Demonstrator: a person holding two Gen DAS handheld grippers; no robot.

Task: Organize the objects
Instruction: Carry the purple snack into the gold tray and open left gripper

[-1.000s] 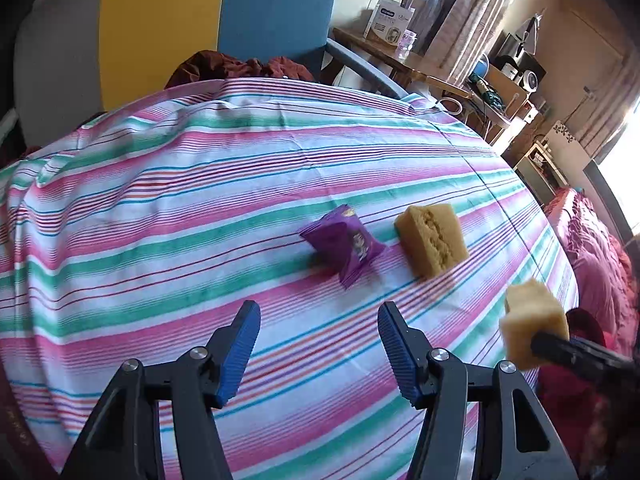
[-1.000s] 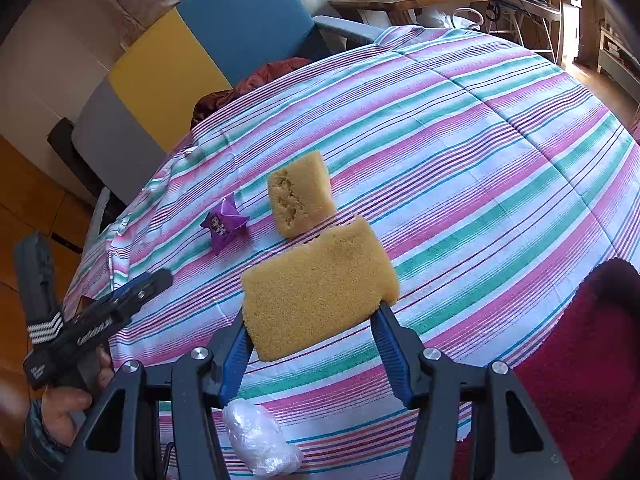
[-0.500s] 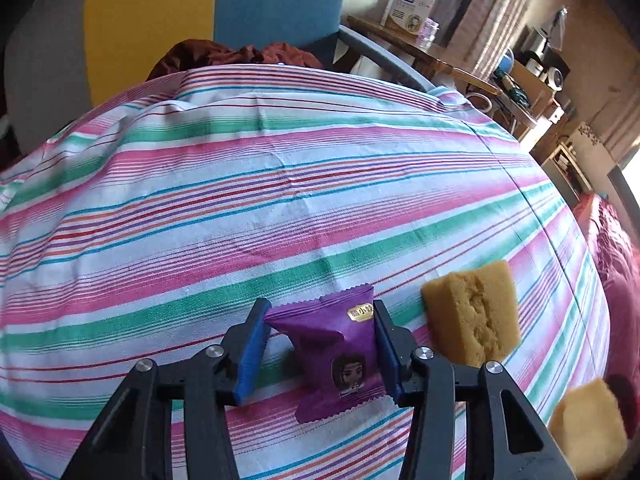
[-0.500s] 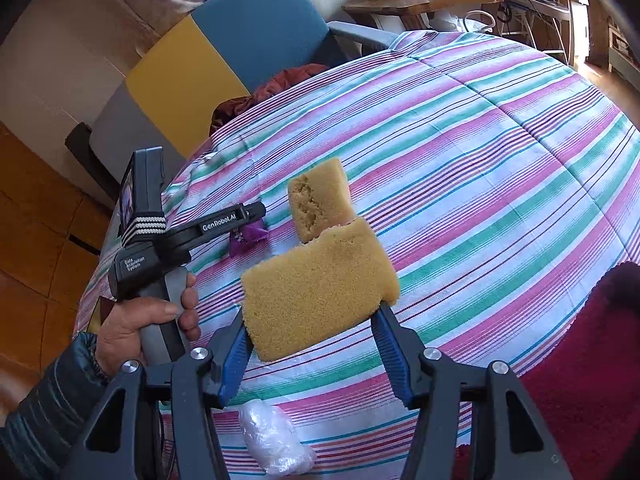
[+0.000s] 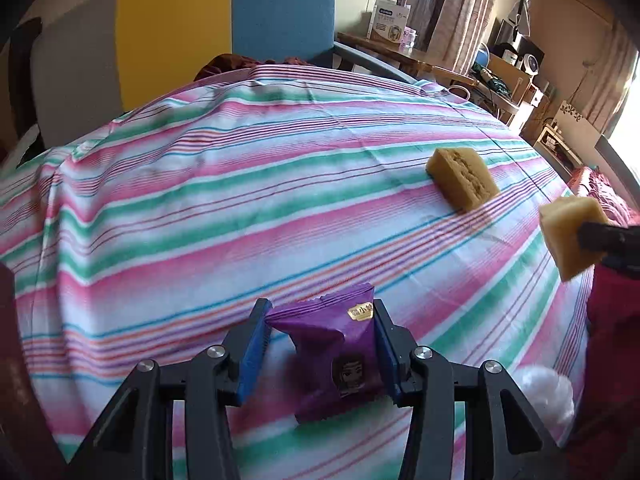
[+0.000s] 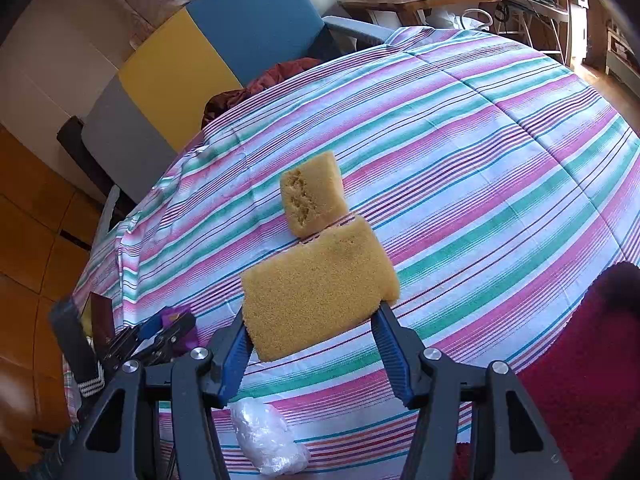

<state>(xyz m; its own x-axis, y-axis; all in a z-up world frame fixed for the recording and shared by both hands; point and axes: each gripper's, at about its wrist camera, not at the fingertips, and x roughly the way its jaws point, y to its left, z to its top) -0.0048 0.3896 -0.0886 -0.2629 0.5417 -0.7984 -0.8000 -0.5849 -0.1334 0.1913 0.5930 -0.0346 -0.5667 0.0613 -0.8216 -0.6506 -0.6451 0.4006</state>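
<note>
Left tongs [image 5: 320,344] are pinching the purple snack packet [image 5: 336,348] just above the striped tabletop [image 5: 240,208]; right tongs [image 6: 312,332] are clamping a yellow sponge [image 6: 316,288] in the air, a second sponge [image 6: 312,196] lying on the cloth beyond, a crumpled plastic wad [image 6: 268,440] below

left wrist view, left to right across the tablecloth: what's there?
Purple snack packet held in the left claw → loose yellow sponge lying on the cloth → white plastic wad → second yellow sponge held in the right claw at the frame's right edge.
</note>
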